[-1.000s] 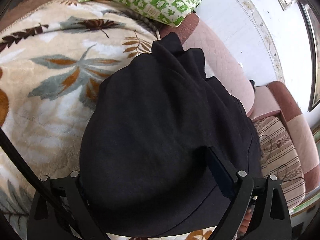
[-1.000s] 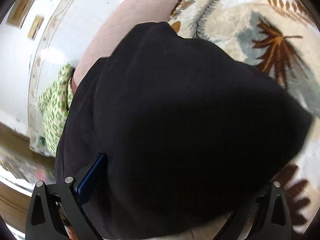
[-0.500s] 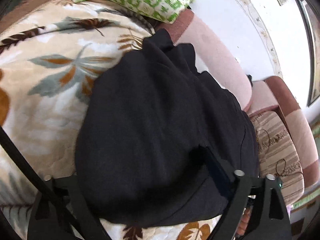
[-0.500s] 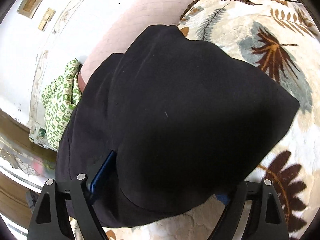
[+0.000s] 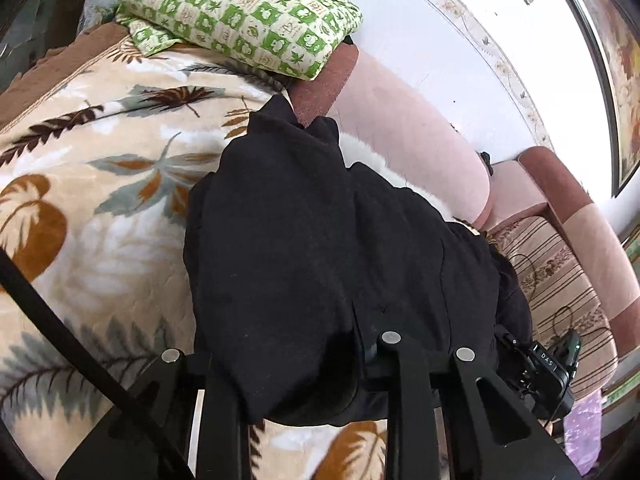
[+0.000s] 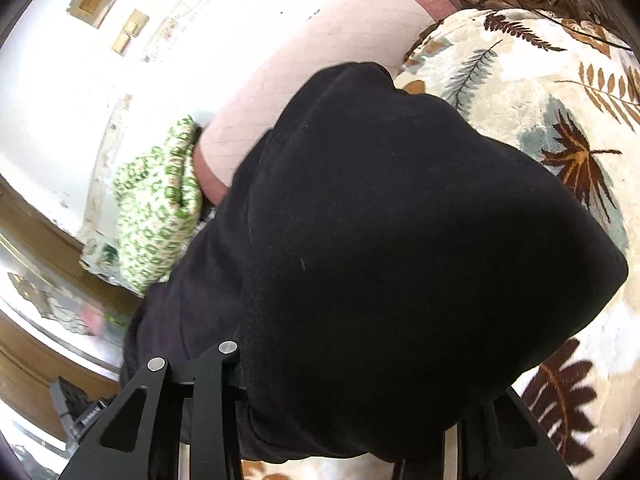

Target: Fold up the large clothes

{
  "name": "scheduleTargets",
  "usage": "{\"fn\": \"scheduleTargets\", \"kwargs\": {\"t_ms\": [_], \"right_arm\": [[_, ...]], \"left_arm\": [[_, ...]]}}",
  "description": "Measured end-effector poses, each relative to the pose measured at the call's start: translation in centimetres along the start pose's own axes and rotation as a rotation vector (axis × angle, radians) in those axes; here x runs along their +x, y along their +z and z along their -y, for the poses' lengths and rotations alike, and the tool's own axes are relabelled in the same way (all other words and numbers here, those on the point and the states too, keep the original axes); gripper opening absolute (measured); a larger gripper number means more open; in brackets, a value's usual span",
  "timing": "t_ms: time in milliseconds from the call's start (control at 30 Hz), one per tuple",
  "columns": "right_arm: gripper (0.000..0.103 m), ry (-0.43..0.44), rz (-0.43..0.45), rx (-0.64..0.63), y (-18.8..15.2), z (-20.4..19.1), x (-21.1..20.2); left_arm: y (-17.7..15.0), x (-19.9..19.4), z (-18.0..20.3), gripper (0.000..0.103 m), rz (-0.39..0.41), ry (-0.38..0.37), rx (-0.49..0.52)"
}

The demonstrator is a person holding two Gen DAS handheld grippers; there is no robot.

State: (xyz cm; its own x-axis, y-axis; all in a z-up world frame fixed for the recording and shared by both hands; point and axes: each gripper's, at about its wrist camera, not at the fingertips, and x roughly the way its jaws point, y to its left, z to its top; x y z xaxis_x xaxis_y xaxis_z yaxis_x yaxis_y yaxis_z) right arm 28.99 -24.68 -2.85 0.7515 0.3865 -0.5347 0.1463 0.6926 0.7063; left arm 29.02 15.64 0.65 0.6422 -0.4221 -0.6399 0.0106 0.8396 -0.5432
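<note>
Black garment (image 5: 320, 248) lies bunched on the leaf-print blanket (image 5: 80, 208) that covers the sofa seat, its far end running up against the pink backrest (image 5: 400, 128). Its near hem hangs between our two grippers, close to the blanket's front edge. It reads as partly doubled over, with a thick rounded fold facing us, so we judge a fold is under way, not finished.

Left gripper (image 5: 320, 364): fingers sit wide apart with the hem draped over and between them. The tips are buried in cloth, so we cannot tell whether it is pinching anything.

Right gripper (image 6: 352, 392): much the same, the garment (image 6: 380, 240) covers the gap and the right finger almost entirely. Cannot tell if it grips or just supports the cloth.

Why held so: we judge both grippers take the near hem at two spread points to keep the edge straight while carrying it over. One-sided hold would let this heavy soft fabric sag and skew.

Green checked pillow (image 5: 240, 12) sits at the far left corner of the blanket, off the garment. A dark device (image 5: 552, 364) lies on the striped cushion (image 5: 560, 280) at the right, just beside the garment's edge, a possible snag.
</note>
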Motion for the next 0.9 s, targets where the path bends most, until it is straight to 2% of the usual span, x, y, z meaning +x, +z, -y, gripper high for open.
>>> {"fn": "scheduleTargets", "kwargs": {"t_ms": [233,433,567,800,900], "right_arm": [[0.044,0.015,-0.034,-0.008,-1.2,0.4,-3.0],[0.043,0.004,-0.078,-0.008,-2.5,1.6,-4.4],[0.043,-0.010,-0.089,-0.035,-3.2,1.4,-5.4],[0.044,-0.043,-0.103,-0.032,-3.7,2.0,-4.9],[0.045,-0.060,-0.096,-0.044,-3.8,1.7,-4.7]], "left_arm": [[-1.7,-2.8,1.1,0.025,0.006,0.039,0.039],[-3.5,-3.1,1.4,0.025,-0.017,0.095,0.071],[-4.3,-3.6,1.4,0.026,-0.025,0.106,0.082],[-4.8,-2.9,1.7,0.027,-0.030,0.168,0.108],[-4.8,-2.5,1.5,0.028,-0.035,0.172,0.096]]}}
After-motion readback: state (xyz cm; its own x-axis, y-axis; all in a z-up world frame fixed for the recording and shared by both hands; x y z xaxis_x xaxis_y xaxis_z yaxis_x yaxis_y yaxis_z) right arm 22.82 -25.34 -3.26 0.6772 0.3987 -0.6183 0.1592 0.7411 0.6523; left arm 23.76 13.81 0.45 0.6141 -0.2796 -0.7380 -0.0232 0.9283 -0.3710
